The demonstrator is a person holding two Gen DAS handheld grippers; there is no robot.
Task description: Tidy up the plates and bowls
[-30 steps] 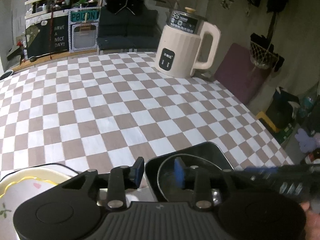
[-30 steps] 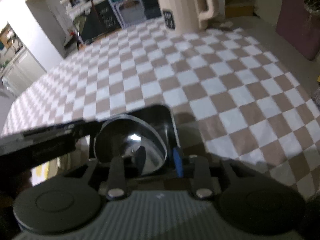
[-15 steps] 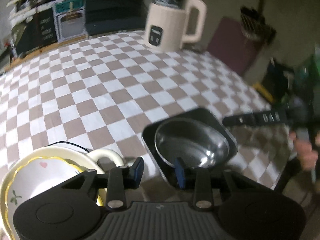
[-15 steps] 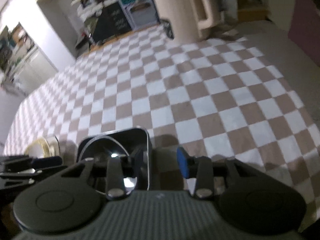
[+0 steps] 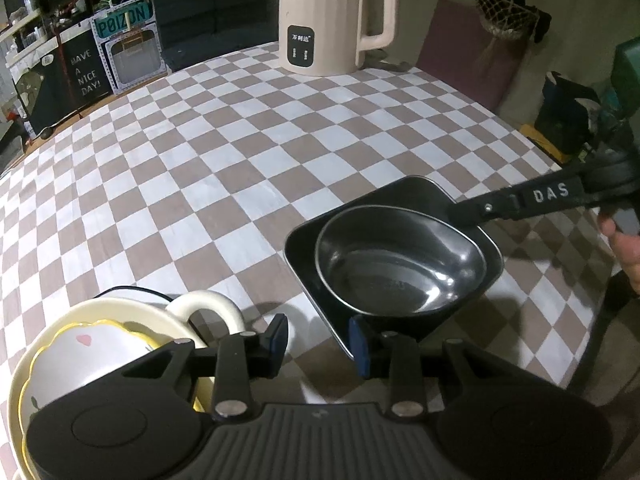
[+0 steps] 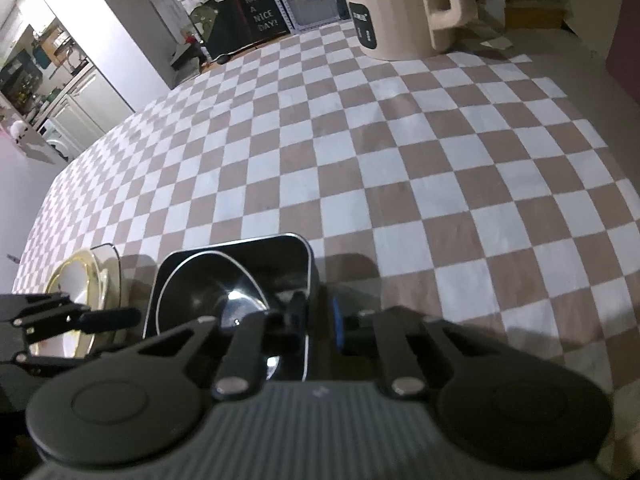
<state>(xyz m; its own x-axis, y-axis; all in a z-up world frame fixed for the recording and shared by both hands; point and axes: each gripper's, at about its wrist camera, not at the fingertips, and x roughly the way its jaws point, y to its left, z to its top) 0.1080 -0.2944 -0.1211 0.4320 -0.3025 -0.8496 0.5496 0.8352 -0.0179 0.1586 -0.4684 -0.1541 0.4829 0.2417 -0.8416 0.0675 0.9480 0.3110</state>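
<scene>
Black and square, the tray (image 5: 424, 194) sits on the checked desk (image 5: 224, 184) and serves as the landmark. Nested inside the tray is a dark metal bowl (image 5: 400, 264). The right tool (image 6: 318, 316) straddles the tray's right-hand wall, one finger inside and the blue pad outside; its jaws are closing on that wall with only a narrow gap left. To the left of the tray stands a stack of cream dishes, a yellow-rimmed bowl (image 5: 80, 344) in a handled cream bowl (image 5: 208, 304). The left tool (image 5: 318, 338) hovers at the tray's near corner, between tray and stack, its jaws partly apart with nothing between them. Far beyond the tray stands a cream kettle (image 5: 320, 28).
</scene>
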